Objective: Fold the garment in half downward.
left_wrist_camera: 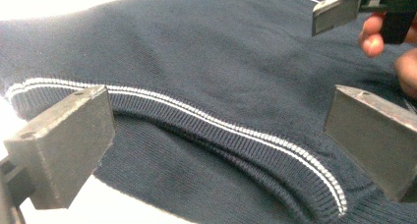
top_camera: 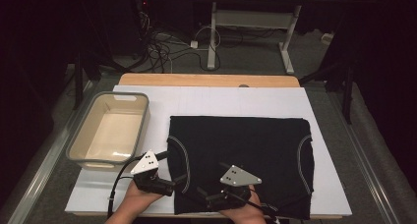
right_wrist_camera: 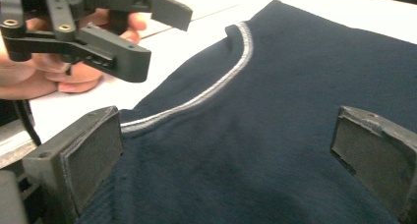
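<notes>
1. The left gripper [top_camera: 169,180] has its fingers [left_wrist_camera: 64,145] spread wide and released; nothing sits between them, and the white-striped ribbed trim [left_wrist_camera: 221,130] of the dark garment [top_camera: 241,160] runs across the gap beneath.
2. The right gripper [top_camera: 209,197] likewise has its fingers [right_wrist_camera: 83,155] apart and grasping nothing, hovering over plain dark knit; whether either pad touches the fabric cannot be told.
3. In the high view both grippers are small and dark against the garment, so their fingertips are hard to make out; the hands are cut off by the lower edge.
4. The garment lies flat on the white board [top_camera: 221,101] covering the bench [top_camera: 206,79], its near hem reaching the board's front edge.
5. Left of the garment, apart from it, stands a grey-rimmed tub [top_camera: 140,121].
6. Beyond the bench, cables [top_camera: 162,47] lie on a dim floor.
</notes>
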Demonstrator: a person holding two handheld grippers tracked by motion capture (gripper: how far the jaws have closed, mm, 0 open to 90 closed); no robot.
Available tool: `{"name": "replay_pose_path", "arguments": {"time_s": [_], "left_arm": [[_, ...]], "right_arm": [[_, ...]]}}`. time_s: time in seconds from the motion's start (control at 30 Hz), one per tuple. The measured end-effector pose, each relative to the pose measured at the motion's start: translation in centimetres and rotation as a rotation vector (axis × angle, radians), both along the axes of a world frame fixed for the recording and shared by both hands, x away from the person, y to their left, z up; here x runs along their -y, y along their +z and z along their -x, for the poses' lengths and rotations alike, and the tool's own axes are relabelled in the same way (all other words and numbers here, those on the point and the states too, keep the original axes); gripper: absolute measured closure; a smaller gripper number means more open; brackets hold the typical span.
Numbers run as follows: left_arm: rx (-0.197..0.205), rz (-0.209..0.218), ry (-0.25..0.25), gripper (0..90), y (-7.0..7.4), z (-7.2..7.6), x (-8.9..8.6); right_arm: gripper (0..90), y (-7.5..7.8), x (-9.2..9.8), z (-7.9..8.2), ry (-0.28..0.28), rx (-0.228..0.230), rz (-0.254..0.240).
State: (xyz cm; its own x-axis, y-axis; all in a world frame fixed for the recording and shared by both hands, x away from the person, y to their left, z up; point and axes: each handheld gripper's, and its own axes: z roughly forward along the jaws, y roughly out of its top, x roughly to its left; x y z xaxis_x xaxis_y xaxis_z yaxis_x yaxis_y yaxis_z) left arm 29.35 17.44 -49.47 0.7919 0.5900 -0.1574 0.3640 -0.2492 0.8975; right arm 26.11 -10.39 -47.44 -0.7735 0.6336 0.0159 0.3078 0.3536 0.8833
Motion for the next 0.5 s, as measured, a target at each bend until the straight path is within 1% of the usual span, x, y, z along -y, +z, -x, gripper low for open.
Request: {"name": "replay_pose_path", "arguments": {"time_s": [0.13, 0.23, 0.37, 0.5], "left_arm": [[-0.006, 0.009, 0.0, 0.0, 0.0, 0.0, -0.1], [0.0, 0.009, -0.004, 0.0, 0.0, 0.0, -0.1], [-0.004, 0.014, -0.004, 0.0, 0.0, 0.0, -0.2], [-0.006, 0.014, -0.002, 0.0, 0.0, 0.0, -0.2]], "right_arm": [[0.0, -0.3, -1.2, 0.1, 0.022, -0.011, 0.006], [0.6, -0.3, -1.8, 0.5, 0.037, -0.002, 0.002], [0.7, -0.1, -2.6, 0.9, 0.057, -0.001, -0.01], [0.9, -0.2, -3.1, 1.3, 0.083, -0.006, 0.001]]}}
